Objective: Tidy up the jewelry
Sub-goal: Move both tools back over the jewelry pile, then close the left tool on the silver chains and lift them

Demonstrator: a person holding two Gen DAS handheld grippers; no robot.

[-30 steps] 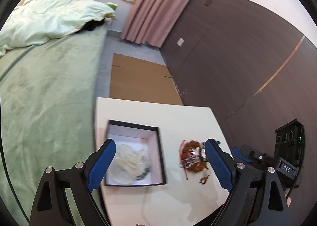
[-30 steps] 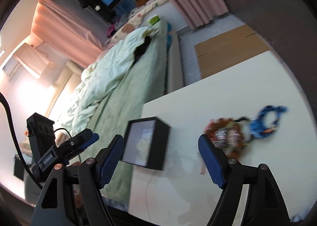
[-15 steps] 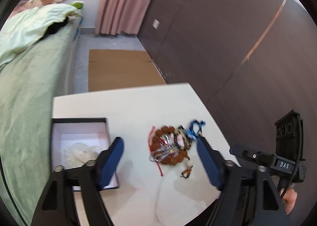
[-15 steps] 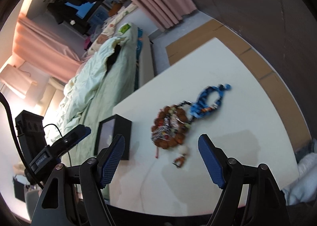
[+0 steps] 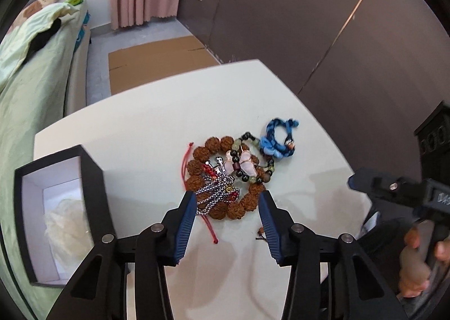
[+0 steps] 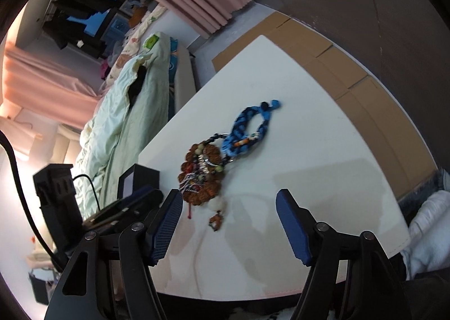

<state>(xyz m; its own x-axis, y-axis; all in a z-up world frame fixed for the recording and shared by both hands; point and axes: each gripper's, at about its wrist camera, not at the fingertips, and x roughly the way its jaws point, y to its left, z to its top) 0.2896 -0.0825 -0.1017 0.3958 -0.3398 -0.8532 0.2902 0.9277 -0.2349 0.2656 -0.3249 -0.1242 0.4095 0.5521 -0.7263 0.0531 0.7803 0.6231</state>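
Observation:
A pile of jewelry lies on the white table [image 5: 157, 129]: a brown seed-bead bracelet [image 5: 202, 151], a silver chain [image 5: 213, 193], a pink butterfly bead bracelet [image 5: 242, 164] and a blue braided bracelet [image 5: 278, 137]. An open black box [image 5: 92, 179] with white padding stands at the left. My left gripper [image 5: 227, 202] is open, its fingertips either side of the pile's near edge. My right gripper [image 6: 227, 207] is open, just short of the pile [image 6: 199, 176] and the blue bracelet [image 6: 247, 131].
A bed with a green cover [image 5: 28, 89] runs along the table's left. Flat cardboard [image 5: 157, 58] lies on the floor beyond the table. A dark wall [image 5: 295, 25] stands to the right. The table's near-right corner [image 6: 399, 238] is close to a white cloth.
Both grippers have swung from the box toward the jewelry pile and come closer. The left jaws have narrowed somewhat around the pile's near edge. Nothing was picked up.

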